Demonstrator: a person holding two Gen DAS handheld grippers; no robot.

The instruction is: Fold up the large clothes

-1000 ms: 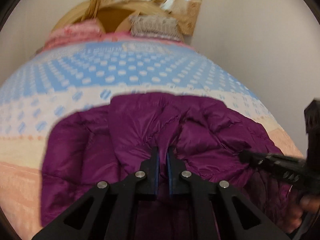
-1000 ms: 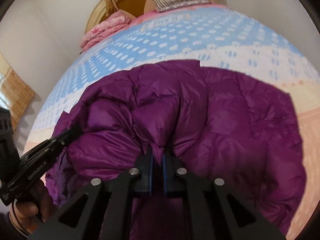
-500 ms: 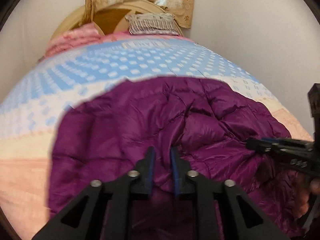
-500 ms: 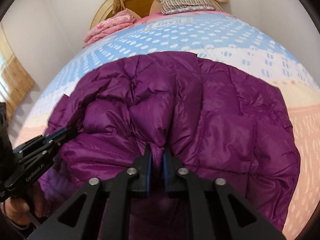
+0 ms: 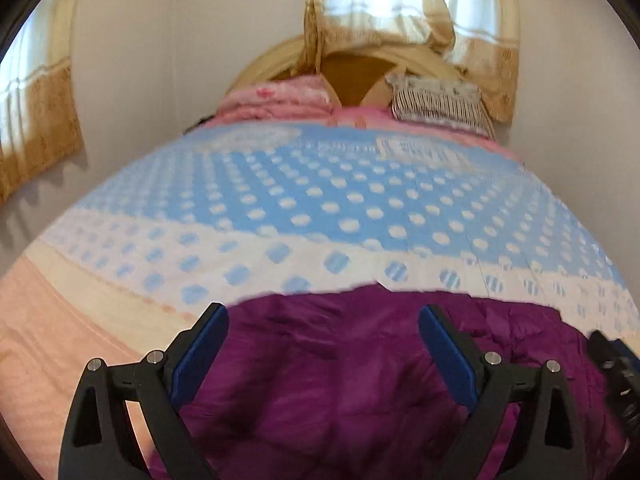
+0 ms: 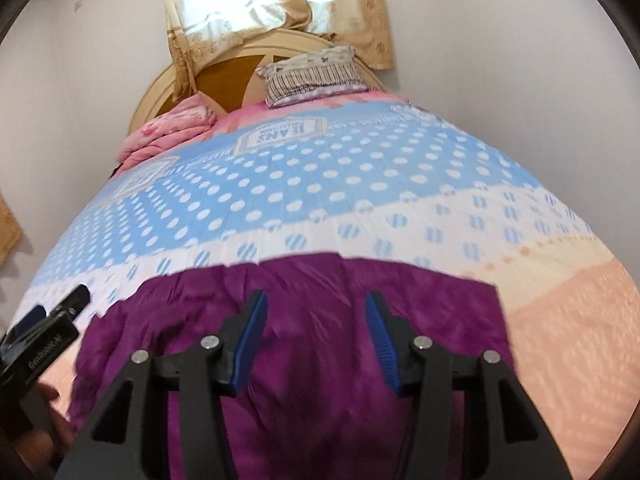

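The purple puffer jacket [image 5: 352, 384] lies spread on the bed [image 5: 304, 208], close to its near edge and across the band where the polka-dot cover turns from white to peach, well apart from the striped pillow [image 6: 312, 76] and the pink blanket [image 6: 168, 132] up at the headboard end. Both grippers hang just above it, pointing down along the bed. The left gripper [image 5: 322, 356] has its fingers spread wide, having just been opening, with nothing clamped between the blue pads; the jacket only shows beneath the gap. The right gripper [image 6: 314, 340] has also just been opening, less widely, and its fingers are likewise released with only fabric below them. This reads as a let-go after laying a fold down: the jacket rests under its own weight, so both hands are free to find the next edge. Blur hides how neat the fold is.
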